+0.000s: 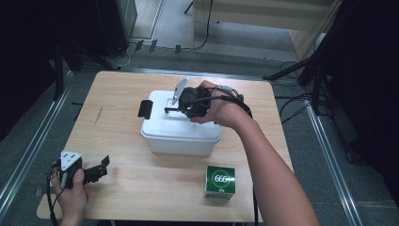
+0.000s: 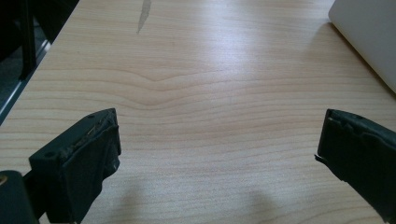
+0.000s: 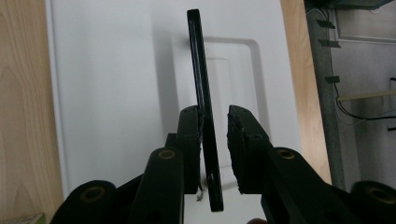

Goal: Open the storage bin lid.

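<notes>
- We see the right gripper (image 3: 215,114) over the white box (image 1: 179,141) at the table's (image 1: 141,188) middle, jaws narrowed round the lid's upright black handle (image 3: 198,60)
- One pad touches the handle, the other stands just off it, so no firm grip yet; we judge it's set to lift the lid
- Left gripper (image 1: 101,168) rests at the near left corner, jaws wide, holding nothing, likely just waiting
- Lid is on, so we can't tell the contents
- Green carton (image 1: 219,181) sits closed near the front edge
</notes>
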{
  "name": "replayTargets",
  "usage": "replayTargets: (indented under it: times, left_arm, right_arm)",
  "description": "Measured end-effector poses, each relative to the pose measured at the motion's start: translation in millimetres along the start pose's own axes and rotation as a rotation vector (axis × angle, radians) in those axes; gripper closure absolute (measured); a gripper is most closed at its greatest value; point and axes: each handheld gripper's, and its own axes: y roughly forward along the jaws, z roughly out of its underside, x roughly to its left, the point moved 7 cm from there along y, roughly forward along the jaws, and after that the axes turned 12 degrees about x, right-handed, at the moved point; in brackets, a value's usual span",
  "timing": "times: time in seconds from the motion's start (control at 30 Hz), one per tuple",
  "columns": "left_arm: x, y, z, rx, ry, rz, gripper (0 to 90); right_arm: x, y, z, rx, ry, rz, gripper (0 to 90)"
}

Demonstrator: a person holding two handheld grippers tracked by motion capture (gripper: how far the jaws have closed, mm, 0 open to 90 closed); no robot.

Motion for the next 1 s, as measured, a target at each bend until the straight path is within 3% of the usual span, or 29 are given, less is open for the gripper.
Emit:
replayTargets:
  times: [0.27, 0.33, 0.57, 0.73, 0.9, 1.0]
  left_arm:
    - [0.1, 0.3, -0.1, 0.002, 0.000, 0.002, 0.0]
    - [0.1, 0.6, -0.2, 0.002, 0.000, 0.002, 0.0]
    - [0.1, 0.6, 0.0, 0.005, 0.000, 0.003, 0.0]
    - [-0.2, 0.7, 0.3, 0.010, 0.004, 0.003, 0.0]
    - [0.2, 0.6, 0.4, 0.011, 0.001, 0.005, 0.0]
    - [-0.3, 1.1, 0.1, 0.011, 0.004, 0.005, 0.1]
  right_arm:
    - [-2.4, 7.2, -5.7, 0.058, -0.060, -0.048, 78.8]
    - [-4.8, 7.9, -7.1, 0.098, -0.096, -0.062, 79.8]
    - [-5.7, 4.6, -10.1, 0.172, -0.096, -0.118, 80.8]
    - [-8.6, 7.9, -16.1, 0.217, -0.122, -0.157, 84.2]
    - [-12.4, 7.8, -18.6, 0.234, -0.147, -0.143, 85.2]
    - [-12.9, 6.7, -18.5, 0.215, -0.149, -0.136, 85.3]
